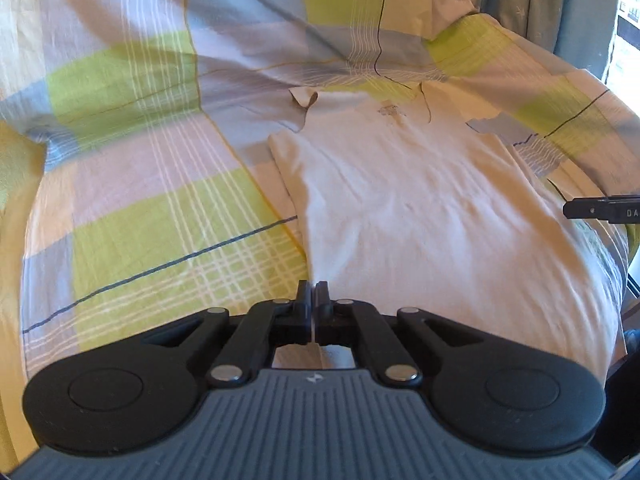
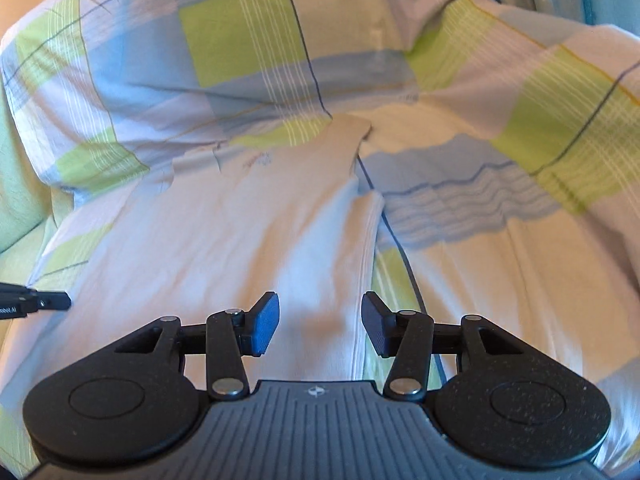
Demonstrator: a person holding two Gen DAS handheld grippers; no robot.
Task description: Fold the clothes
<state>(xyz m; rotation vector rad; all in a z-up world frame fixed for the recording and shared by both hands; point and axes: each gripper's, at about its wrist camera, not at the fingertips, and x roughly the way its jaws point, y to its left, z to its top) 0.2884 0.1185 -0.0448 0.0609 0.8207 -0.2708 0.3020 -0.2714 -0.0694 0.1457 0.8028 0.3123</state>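
Note:
A white T-shirt [image 1: 400, 200] lies flat on a checked bed cover, collar at the far end and sides folded in. My left gripper [image 1: 314, 292] is shut at the shirt's near left edge, with a thin sliver of white cloth showing between its jaws. In the right wrist view the same shirt [image 2: 240, 240] fills the middle. My right gripper [image 2: 320, 328] stands open just above the shirt's near right edge, whose side seam runs between the blue pads [image 2: 266, 328]; they do not press on it. Each gripper's tip shows in the other view: right gripper [image 1: 600, 209], left gripper [image 2: 40, 304].
The bed cover [image 1: 140, 200] is checked in green, blue and white, and rumpled into waves to the right of the shirt [image 2: 460, 200]. A pillow in the same pattern [image 2: 240, 40] lies beyond the collar. Blue-grey curtains [image 1: 540, 0] and a bright window [image 1: 628, 20] stand at the far right.

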